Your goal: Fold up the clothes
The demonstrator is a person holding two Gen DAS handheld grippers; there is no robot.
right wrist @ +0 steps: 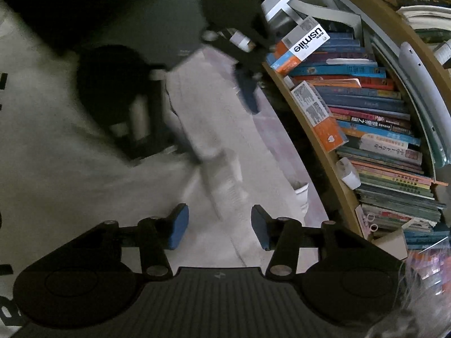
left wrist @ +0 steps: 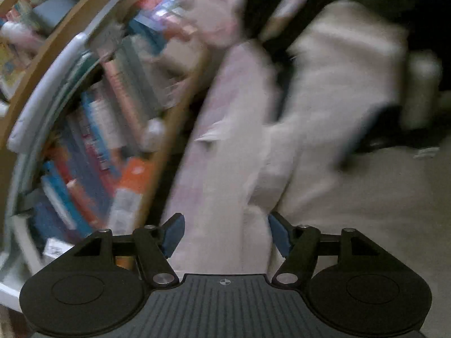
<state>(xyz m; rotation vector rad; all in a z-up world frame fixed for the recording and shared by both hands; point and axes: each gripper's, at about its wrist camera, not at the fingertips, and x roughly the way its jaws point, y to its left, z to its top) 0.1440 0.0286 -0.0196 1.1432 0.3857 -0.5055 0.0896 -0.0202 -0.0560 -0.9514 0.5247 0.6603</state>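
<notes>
A cream garment [right wrist: 70, 191] with black letters along its left edge lies spread on a pale pinkish sheet [right wrist: 276, 140]. Its long sleeve [right wrist: 225, 186] with a ribbed cuff runs toward my right gripper [right wrist: 220, 226], which stands open just short of the cuff, with the pads off the cloth. In the left wrist view, heavily blurred, my left gripper [left wrist: 227, 233] is open over the cream garment [left wrist: 324, 140], and its blue pads are clear of the cloth. From the right wrist view I see the left gripper's blue finger [right wrist: 249, 95] above the sleeve's far part.
A wooden bookshelf [right wrist: 332, 169] packed with stacked books [right wrist: 366, 107] runs along the right side of the sheet; it is the bookshelf [left wrist: 98, 129] at the left in the left wrist view. A white box marked usmile [right wrist: 307, 42] rests on the books. The far background is dark.
</notes>
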